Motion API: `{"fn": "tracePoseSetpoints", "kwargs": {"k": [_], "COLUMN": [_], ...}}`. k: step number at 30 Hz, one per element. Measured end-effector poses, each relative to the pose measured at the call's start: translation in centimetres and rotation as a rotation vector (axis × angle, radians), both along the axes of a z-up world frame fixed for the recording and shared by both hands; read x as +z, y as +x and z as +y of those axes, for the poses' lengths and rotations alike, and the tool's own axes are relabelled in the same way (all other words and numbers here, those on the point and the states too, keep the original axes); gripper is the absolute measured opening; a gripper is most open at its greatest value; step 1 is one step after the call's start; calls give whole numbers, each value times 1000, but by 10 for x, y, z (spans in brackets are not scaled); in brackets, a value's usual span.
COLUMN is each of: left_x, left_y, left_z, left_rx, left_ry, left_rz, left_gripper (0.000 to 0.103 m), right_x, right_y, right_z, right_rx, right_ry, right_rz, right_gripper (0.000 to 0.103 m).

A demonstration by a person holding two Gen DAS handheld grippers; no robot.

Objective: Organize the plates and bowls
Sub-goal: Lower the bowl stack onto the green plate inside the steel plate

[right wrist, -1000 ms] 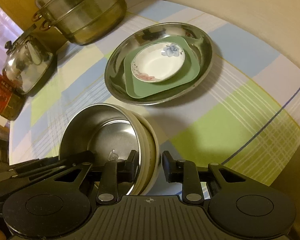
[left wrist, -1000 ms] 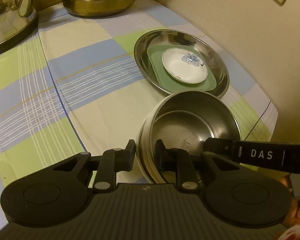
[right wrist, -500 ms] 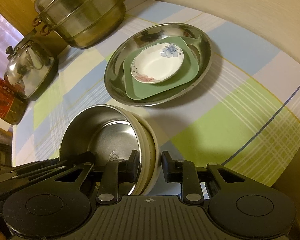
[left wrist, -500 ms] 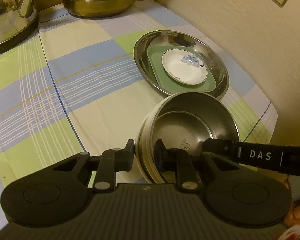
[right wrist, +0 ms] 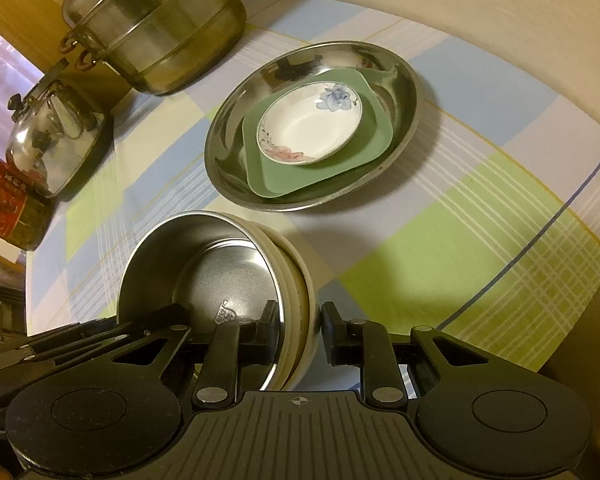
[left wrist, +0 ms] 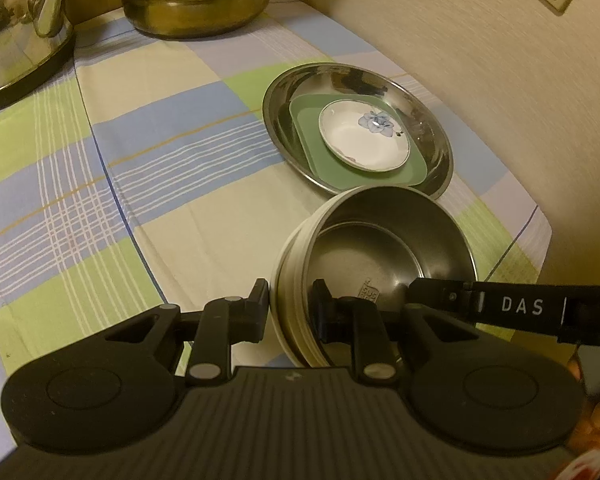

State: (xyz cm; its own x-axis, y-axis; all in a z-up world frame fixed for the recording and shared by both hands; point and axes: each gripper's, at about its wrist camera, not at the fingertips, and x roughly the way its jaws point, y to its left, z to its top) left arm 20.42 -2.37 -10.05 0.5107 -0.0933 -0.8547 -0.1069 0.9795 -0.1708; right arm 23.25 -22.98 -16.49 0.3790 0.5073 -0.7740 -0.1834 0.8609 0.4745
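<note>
Bowls (left wrist: 384,248), nested steel inside cream, are pinched at opposite rims by the left gripper (left wrist: 290,304) and right gripper (right wrist: 300,324). Sharing the load probably keeps the stack level beside the stacked plates (right wrist: 312,128).

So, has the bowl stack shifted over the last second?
No, barely: in the left wrist view the bowl stack has its far rim just at the near edge of the steel tray, as before.

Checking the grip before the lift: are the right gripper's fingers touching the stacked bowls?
Touching. In the right wrist view the right gripper straddles the rim of the stacked bowls, one finger inside, the other pressed outside.
</note>
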Motion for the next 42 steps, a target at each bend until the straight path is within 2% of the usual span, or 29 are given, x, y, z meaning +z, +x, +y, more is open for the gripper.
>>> {"fn": "tracePoseSetpoints", "kwargs": {"k": [13,20,34,42], "left_x": [23,40,60,51], "left_y": [3,16,90,132], "left_z": [-7,-9,-16,-12], "left_rx": [-19,-31,-36,-23], "left_ry": [-15,-19,-45,-63], "left_rz": [-38,-78,-126,-96], "left_gripper": [20,20,20,20], "right_x": [25,43,71,66], "right_y": [-1,7,73,117], "right_z": [-18,-26,-38,-34], "right_rx": [-8,-21,-76,-85], "right_ry": [25,37,65,57], "right_rz": [-18,-44,-89,-34], "right_gripper": [23,23,23,23]}}
